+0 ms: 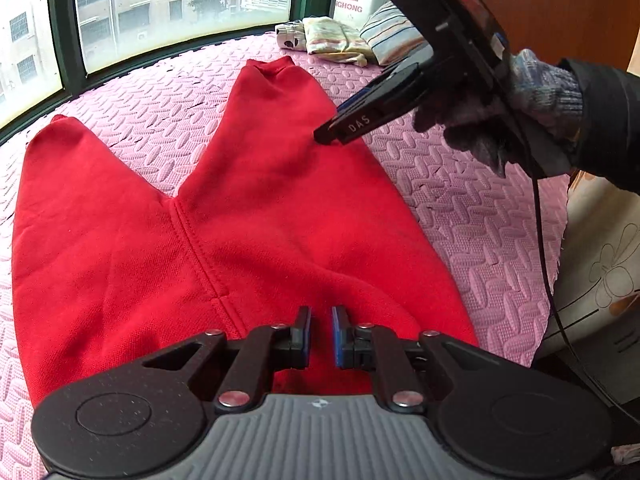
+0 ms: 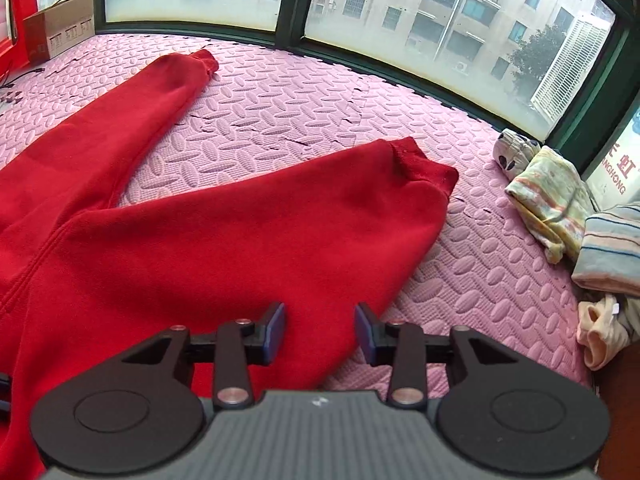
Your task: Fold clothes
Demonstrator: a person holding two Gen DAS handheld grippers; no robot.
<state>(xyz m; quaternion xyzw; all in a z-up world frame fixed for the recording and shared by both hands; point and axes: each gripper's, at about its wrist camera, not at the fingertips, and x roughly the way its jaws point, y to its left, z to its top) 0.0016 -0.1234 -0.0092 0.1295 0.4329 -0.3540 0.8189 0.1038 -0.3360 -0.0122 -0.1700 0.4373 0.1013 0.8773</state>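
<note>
In the left wrist view, the red trousers point(image 1: 224, 216) were seen spread flat across the centre of the pink foam mat point(image 1: 460, 208), legs splayed toward the upper frame; the left gripper point(image 1: 321, 320) was held over the waist end at lower centre, jaws narrowly parted and empty, while the right gripper point(image 1: 326, 136) was poised at the right leg, presumably for a grasp. In the right wrist view, the right gripper point(image 2: 320, 322) was seen at lower centre with jaws set wide and empty over that leg's outer edge, and folded garments point(image 2: 556, 196) were stacked at the right edge.

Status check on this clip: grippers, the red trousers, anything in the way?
Left gripper nearly closed, empty, above waist end. Right gripper open, empty, over right leg. Red trousers flat, legs spread, unfolded. Folded clothes pile off to the side, clear.
</note>
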